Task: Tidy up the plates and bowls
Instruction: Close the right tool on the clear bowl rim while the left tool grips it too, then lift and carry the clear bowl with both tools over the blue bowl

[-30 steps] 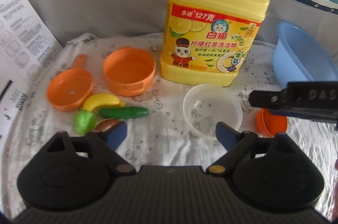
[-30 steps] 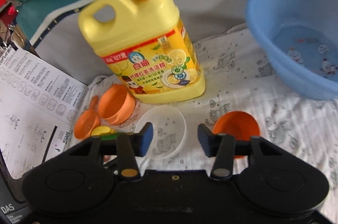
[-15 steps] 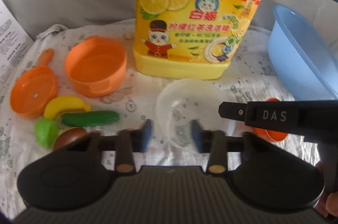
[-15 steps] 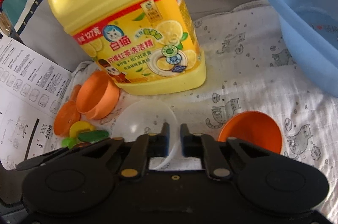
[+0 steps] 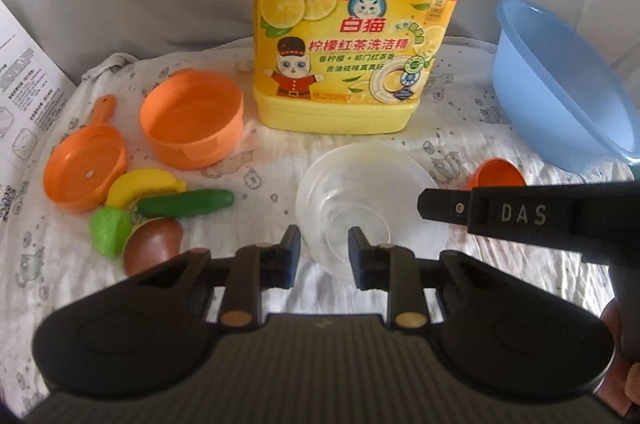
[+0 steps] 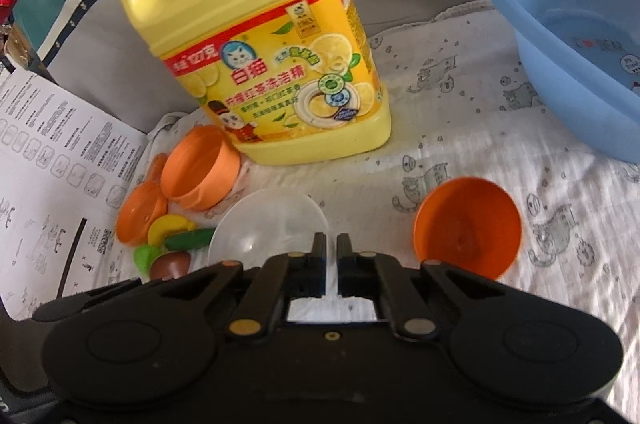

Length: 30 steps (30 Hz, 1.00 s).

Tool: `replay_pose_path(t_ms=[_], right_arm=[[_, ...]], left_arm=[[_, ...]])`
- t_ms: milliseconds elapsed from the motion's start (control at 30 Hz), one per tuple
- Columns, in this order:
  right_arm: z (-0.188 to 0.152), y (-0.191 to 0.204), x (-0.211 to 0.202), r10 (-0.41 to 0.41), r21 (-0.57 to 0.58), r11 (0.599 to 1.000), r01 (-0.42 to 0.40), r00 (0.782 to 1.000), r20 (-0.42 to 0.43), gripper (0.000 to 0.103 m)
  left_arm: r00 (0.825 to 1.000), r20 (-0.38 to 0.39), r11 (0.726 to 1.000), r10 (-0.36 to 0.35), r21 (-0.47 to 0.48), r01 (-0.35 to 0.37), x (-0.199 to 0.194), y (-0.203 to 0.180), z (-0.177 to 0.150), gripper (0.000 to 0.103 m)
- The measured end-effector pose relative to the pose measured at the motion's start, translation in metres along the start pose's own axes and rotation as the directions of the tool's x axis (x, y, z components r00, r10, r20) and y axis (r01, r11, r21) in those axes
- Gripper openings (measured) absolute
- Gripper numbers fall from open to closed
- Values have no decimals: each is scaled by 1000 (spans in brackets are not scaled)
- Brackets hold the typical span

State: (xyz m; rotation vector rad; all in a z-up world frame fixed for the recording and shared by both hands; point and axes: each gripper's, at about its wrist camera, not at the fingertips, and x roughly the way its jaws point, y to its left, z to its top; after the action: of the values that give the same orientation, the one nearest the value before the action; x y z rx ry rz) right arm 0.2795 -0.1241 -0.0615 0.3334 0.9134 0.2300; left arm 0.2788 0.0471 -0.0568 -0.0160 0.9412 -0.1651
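A clear plastic bowl (image 5: 362, 190) stands tilted on the patterned cloth in front of the soap jug; it also shows in the right wrist view (image 6: 268, 224). My left gripper (image 5: 324, 248) is narrowed, with its jaws on either side of the bowl's near wall. My right gripper (image 6: 331, 246) is shut on the bowl's right rim. A small orange bowl (image 6: 468, 226) lies tilted to the right; it also shows in the left wrist view (image 5: 498, 176). A larger orange bowl (image 5: 192, 118) and an orange toy pan (image 5: 84, 172) sit at the left.
A big yellow dish soap jug (image 5: 360, 36) stands behind the bowls. A blue basin (image 6: 568, 28) sits at the right. Toy banana (image 5: 140, 186), cucumber (image 5: 186, 202), a green and a brown fruit lie at the left. A printed sheet (image 6: 52, 176) lies far left.
Both grippers moved in on the clear bowl. The left jaws narrowed from wide open. The right jaws closed onto the bowl's rim, and the bowl tipped up.
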Motion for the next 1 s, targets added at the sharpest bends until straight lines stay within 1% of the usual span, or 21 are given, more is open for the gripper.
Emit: replay_pose_path(t_ms=[233, 500, 700, 1000], right_arm=[[-18, 4, -30, -4, -8, 1000, 4, 1000, 6, 5], [-48, -1, -71, -3, -1, 1000, 3, 1000, 8, 5], [-81, -6, -108, -6, -2, 1000, 6, 1000, 16, 5], [-136, -19, -167, 1, 10, 1000, -1, 1000, 17, 6]], left_arm=[[1000, 4, 1000, 3, 13, -3, -29, -9, -14, 25], [999, 17, 1000, -28, 3, 28, -71, -26, -34, 25], [999, 16, 999, -47, 1, 47, -101, -44, -60, 25], [996, 20, 995, -92, 36, 91, -152, -66, -109, 25]])
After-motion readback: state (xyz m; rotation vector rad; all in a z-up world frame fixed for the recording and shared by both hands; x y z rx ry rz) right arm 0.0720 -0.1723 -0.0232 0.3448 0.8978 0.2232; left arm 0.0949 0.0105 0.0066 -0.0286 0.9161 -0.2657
